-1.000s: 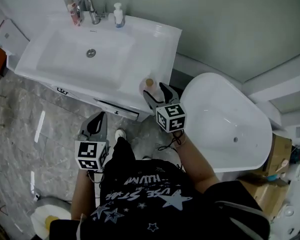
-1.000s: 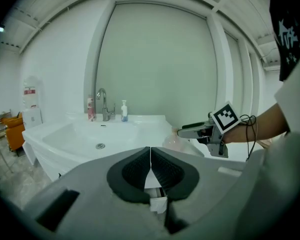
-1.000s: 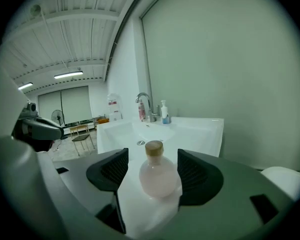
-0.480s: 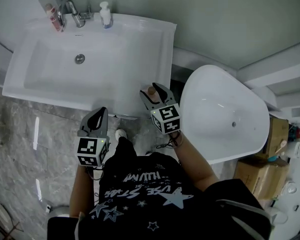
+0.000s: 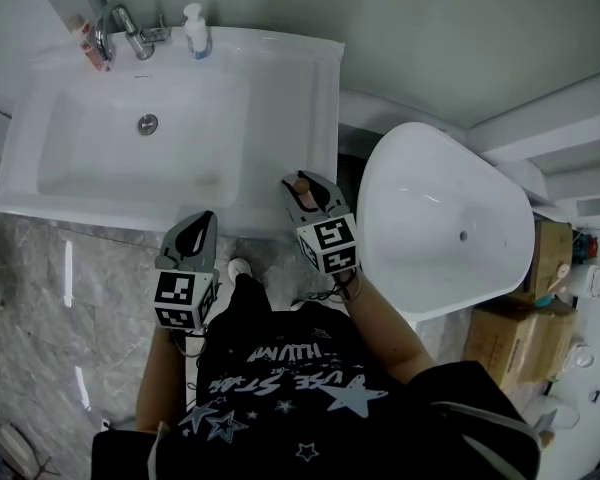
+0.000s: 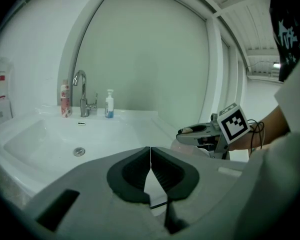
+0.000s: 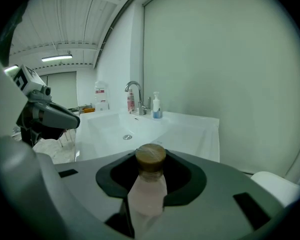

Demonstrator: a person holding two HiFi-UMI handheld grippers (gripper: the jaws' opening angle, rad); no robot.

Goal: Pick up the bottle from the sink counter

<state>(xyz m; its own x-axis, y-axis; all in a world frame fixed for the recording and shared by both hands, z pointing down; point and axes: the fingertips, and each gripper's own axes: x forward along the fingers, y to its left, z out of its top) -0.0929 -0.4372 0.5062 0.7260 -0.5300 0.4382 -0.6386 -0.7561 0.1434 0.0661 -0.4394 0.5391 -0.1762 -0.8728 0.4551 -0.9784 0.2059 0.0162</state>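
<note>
Right claw (image 5: 307, 188) was closing on the bottle (image 7: 149, 184) between its jaws; a firm mid-body grip was required before a vertical lift. Left claw (image 6: 150, 156) was clenched, empty.

You're looking at a pale pink bottle (image 7: 147, 196) wearing a brown cap (image 7: 150, 156), a white sink (image 5: 292, 108) gleaming behind, your black shirt (image 5: 280, 373) showing white stars and lettering.
</note>
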